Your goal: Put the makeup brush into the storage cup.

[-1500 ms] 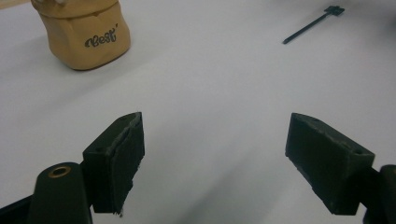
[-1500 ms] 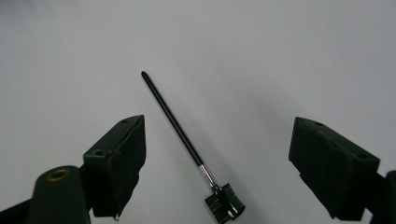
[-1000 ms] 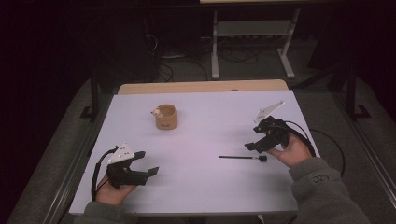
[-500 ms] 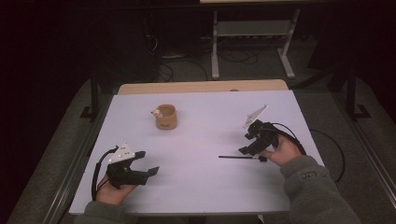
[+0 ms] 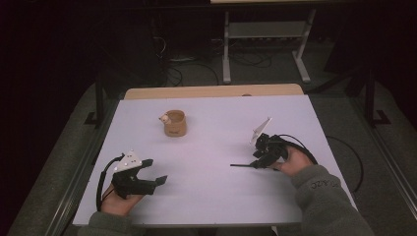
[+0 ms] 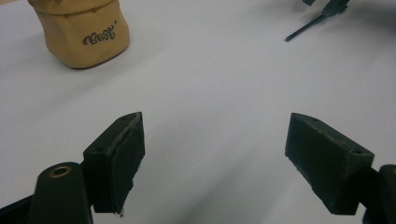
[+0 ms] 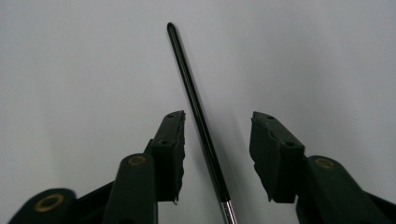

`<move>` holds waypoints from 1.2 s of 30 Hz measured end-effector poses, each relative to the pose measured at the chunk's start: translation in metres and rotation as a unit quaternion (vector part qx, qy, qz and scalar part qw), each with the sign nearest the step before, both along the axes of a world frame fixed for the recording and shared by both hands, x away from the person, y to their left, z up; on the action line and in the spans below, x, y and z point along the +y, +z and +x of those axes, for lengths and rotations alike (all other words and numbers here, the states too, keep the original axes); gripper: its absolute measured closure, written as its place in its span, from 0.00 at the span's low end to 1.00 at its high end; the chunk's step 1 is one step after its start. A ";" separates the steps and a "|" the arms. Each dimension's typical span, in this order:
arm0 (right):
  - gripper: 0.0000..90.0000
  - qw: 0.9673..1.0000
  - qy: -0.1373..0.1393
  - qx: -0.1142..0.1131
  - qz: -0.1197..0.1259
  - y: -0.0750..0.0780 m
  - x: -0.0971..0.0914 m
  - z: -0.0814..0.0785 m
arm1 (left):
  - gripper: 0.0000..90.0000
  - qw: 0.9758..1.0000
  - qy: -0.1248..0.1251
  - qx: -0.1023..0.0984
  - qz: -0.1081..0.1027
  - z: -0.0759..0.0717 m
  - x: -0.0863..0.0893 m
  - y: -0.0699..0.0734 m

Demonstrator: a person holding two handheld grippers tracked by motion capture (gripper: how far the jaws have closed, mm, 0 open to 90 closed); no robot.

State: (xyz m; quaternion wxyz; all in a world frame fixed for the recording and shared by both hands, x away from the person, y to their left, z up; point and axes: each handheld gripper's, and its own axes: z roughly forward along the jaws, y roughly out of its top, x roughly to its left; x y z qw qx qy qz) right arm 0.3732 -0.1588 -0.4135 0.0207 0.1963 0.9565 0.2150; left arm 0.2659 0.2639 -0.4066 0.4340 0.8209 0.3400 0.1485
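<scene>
Right claw (image 7: 215,154) low over the white desk (image 5: 211,142), jaws just closing yet clear of the thin black rod (image 7: 194,107) lying between them, left claw (image 6: 215,158) released, tan mug (image 5: 174,123) well apart

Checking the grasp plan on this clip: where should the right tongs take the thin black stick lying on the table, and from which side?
Grip the black stick across its slim shaft, near the metal-banded end, coming from above. It lies flat on the table, already between the closing jaws of the right tongs, not yet pinched.
</scene>
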 end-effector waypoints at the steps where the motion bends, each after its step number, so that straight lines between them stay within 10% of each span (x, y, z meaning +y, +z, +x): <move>1: 0.63 1.000 0.002 0.003 -0.004 -0.002 0.000 -0.001 | 0.22 1.000 0.000 0.000 0.000 0.000 0.000 0.000; 19: 0.85 0.998 0.033 -0.011 -0.047 -0.010 0.007 -0.007 | 0.22 1.000 0.000 0.002 -0.001 0.000 -0.001 0.000; 36: 0.95 0.998 0.053 -0.003 -0.038 -0.011 0.006 -0.006 | 0.22 1.000 -0.004 0.002 0.001 0.001 -0.004 -0.001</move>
